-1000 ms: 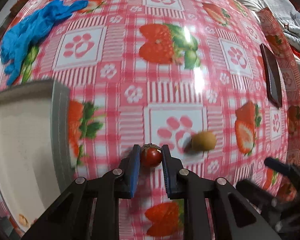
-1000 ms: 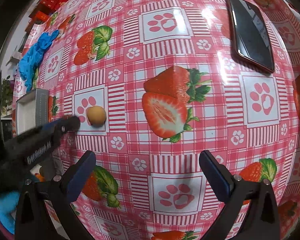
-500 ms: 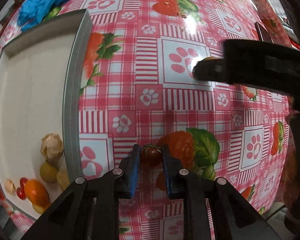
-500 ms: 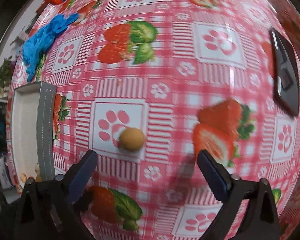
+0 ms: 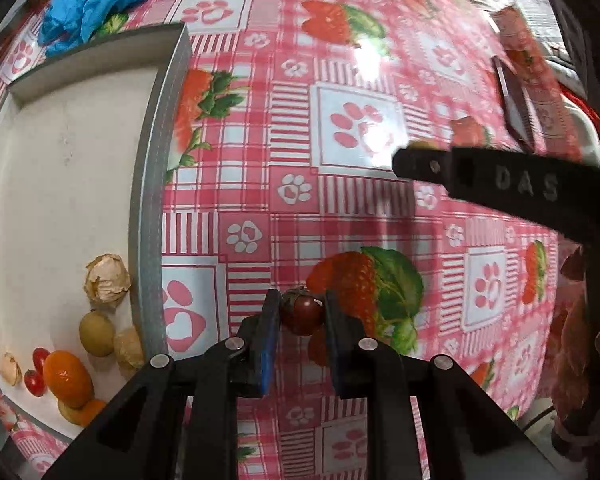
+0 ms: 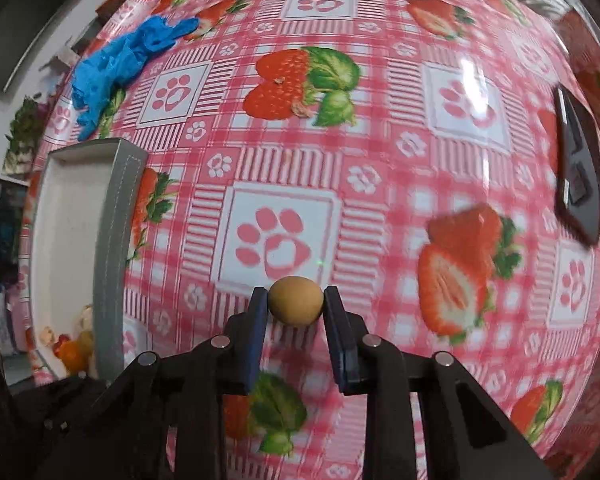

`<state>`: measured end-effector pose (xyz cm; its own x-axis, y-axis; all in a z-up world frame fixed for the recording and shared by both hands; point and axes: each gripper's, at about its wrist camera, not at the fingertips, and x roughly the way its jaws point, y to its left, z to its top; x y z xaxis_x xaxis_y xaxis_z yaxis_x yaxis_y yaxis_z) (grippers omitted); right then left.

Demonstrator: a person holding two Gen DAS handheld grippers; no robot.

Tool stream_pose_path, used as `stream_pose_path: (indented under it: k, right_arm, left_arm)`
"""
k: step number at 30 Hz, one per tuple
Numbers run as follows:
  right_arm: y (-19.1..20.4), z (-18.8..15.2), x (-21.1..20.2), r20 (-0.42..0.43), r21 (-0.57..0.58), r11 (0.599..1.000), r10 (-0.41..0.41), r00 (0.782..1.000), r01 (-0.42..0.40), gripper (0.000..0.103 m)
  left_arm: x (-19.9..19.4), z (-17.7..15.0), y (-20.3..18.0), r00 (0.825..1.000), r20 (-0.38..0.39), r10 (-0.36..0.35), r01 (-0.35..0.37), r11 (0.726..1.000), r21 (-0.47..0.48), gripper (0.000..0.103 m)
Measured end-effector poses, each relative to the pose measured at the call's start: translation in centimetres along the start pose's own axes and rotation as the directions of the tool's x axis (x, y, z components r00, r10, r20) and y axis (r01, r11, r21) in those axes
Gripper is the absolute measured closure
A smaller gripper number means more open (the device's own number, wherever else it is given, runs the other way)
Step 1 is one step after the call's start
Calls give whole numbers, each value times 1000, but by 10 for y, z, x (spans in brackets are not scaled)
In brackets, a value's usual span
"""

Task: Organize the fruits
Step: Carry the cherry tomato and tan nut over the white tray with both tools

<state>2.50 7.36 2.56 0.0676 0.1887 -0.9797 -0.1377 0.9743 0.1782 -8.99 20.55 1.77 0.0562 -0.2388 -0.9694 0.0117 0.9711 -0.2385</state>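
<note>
Over strawberry-print tabletop [image 5: 260, 184], left gripper [image 5: 302, 312] jaws clamped on dark red tomato [image 5: 303, 315], just right of tray [image 5: 152, 184] wall. Tray corner holds orange [image 5: 66, 378], small red tomatoes, husked fruits. Right gripper [image 6: 296, 300] jaws pinching round tan fruit [image 6: 296, 300] at paw-print square. Blue glove [image 6: 116, 64] beyond tray; phone [image 6: 578, 184] far right.
</note>
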Motion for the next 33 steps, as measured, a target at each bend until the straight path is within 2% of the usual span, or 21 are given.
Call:
stream_pose_path:
  k: [2, 7, 15, 24, 33]
  right_arm:
    - [-10, -8, -6, 0, 29, 999, 12, 1000, -12, 72]
    - [-25, -43, -21, -13, 74, 997, 19, 1000, -18, 72]
    - [-35, -87, -45, -14, 98, 995, 29, 999, -28, 72]
    - [-2, -108, -60, -13, 39, 999, 31, 999, -31, 72]
    - [61, -97, -69, 1, -71, 996, 61, 998, -61, 72]
  left_arm:
    - [-13, -9, 4, 1000, 9, -6, 6, 1000, 10, 81]
    - [-29, -9, 10, 999, 17, -29, 29, 1000, -2, 81]
    - [-51, -31, 14, 1000, 23, -5, 5, 1000, 11, 81]
    - [-75, -42, 36, 997, 62, 43, -43, 999, -7, 81]
    - [-94, -43, 76, 990, 103, 101, -94, 993, -72, 81]
